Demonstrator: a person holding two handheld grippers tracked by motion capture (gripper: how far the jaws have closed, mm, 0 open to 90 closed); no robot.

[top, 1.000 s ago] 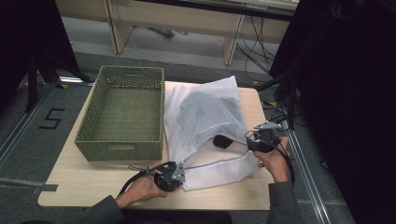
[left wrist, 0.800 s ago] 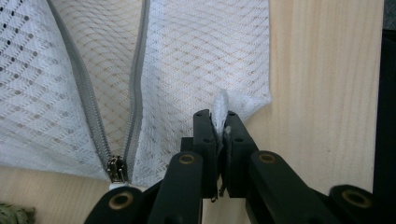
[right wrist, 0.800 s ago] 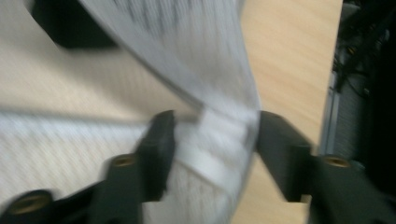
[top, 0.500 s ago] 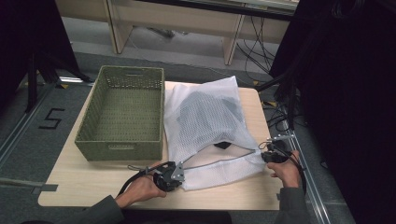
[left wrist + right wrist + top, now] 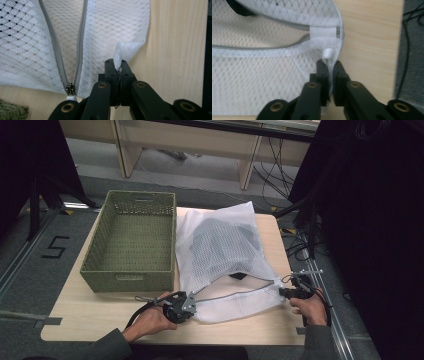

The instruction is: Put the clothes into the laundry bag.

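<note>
What I count on my table

I see one white net bag (image 5: 220, 250) with one grey zipper (image 5: 58, 57) and one small metal zipper pull (image 5: 70, 89). I see one green basket (image 5: 131, 270). I see one dark thing inside the bag (image 5: 222, 232). I work two grippers: one left gripper (image 5: 192, 306), one right gripper (image 5: 282, 292).

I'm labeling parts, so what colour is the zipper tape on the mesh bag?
Grey, against the white mesh bag; the zipper tape shows best in the left gripper view.
</note>
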